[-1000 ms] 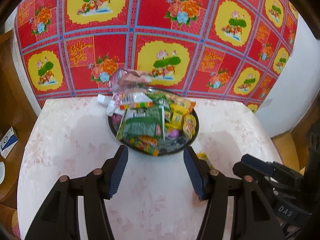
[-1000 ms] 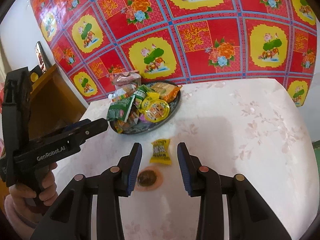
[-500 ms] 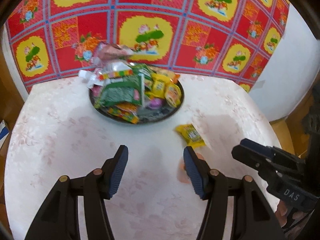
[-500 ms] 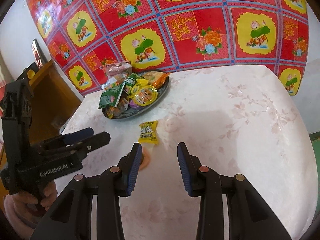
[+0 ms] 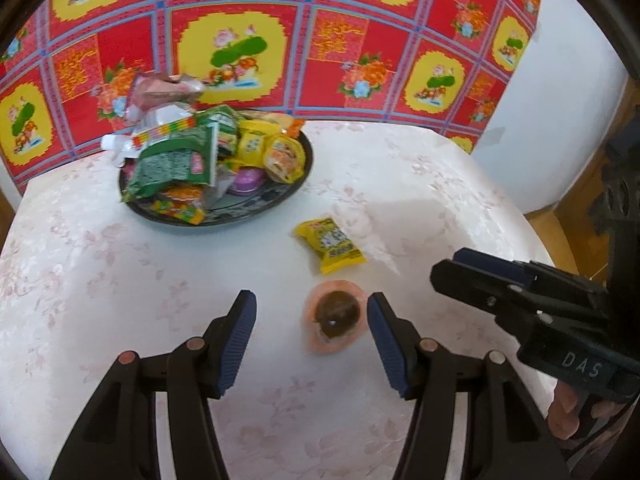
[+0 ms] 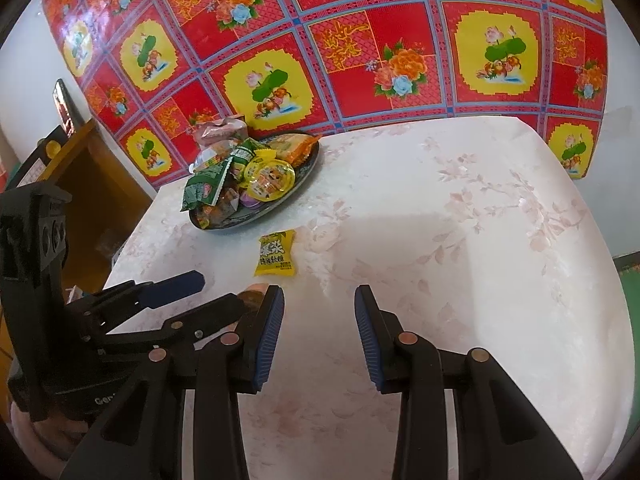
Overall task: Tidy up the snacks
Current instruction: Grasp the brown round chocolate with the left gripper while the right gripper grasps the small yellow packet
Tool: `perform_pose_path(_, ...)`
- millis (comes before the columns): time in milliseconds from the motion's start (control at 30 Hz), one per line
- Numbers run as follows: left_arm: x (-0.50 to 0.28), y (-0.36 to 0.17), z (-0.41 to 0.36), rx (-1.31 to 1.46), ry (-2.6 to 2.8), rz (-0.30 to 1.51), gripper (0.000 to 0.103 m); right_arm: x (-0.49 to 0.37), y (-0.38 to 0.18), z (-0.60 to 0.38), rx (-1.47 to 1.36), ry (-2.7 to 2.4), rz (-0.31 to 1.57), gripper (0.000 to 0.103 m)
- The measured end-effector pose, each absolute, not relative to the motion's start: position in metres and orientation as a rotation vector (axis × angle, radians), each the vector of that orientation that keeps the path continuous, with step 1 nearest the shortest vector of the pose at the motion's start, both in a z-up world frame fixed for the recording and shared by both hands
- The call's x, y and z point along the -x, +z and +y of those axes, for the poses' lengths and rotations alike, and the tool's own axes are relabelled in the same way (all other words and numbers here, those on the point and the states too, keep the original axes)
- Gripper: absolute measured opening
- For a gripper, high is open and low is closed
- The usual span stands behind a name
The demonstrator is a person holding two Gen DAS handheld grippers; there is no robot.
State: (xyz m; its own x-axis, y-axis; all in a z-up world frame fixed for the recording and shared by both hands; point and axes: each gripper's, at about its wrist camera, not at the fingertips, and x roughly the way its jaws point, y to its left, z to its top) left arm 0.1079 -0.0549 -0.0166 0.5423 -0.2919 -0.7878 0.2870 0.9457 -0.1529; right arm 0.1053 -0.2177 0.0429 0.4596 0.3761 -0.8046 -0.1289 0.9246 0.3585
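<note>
A dark round plate (image 5: 256, 212) heaped with snack packets stands at the back left of the white table; it also shows in the right wrist view (image 6: 280, 208). A yellow snack packet (image 5: 330, 244) lies loose in front of it, and shows in the right wrist view (image 6: 276, 253). A pink-wrapped round brown sweet (image 5: 335, 322) lies nearer, between my left gripper's open fingers, close to the right one. My left gripper (image 5: 312, 320) is open and empty. My right gripper (image 6: 319, 312) is open and empty over bare tablecloth, to the right of the left gripper (image 6: 200, 292).
A red and yellow floral cloth (image 6: 360, 60) hangs behind the table. A wooden cabinet (image 6: 80, 184) stands at the left of the table. The table's right edge (image 6: 592, 208) drops off to the floor.
Both grippers have pulled back from the plate toward the near side. The loose yellow packet and the pink sweet came into the left wrist view. Both grippers stayed open.
</note>
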Motion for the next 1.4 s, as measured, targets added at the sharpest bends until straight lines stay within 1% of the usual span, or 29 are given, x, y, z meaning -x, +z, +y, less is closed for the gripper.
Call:
perform_pose_path(200, -0.11, -0.022, -0.064, -0.026, -0.353, 0.928, 0.061, -0.105, 0.039, -0.22, -0.264, 0.306, 1.057, 0.038)
perform_pose_path(333, -0.108, -0.026, -0.071, -0.067, -0.357, 0.93, 0.058, -0.105, 0.037, -0.222, -0.271, 0.303, 1.056, 0.038)
perform_pose_path(500, -0.106, -0.03, -0.08, -0.127, -0.338, 0.918, 0.049, -0.104, 0.035, -0.225, -0.268, 0.295, 1.059, 0.038)
perform_pose_path(567, -0.105, -0.031, -0.082, -0.139, -0.336, 0.913, 0.04, -0.104, 0.035, -0.226, -0.273, 0.292, 1.059, 0.038)
perform_pose_path(900, -0.103, -0.026, -0.074, -0.103, -0.344, 0.902, 0.037, -0.103, 0.031, -0.229, -0.283, 0.288, 1.066, 0.038)
perform_pose_path(1400, -0.091, -0.021, -0.023, -0.023, -0.258, 0.881, 0.037, -0.108, 0.029, -0.207, -0.237, 0.322, 1.083, 0.038)
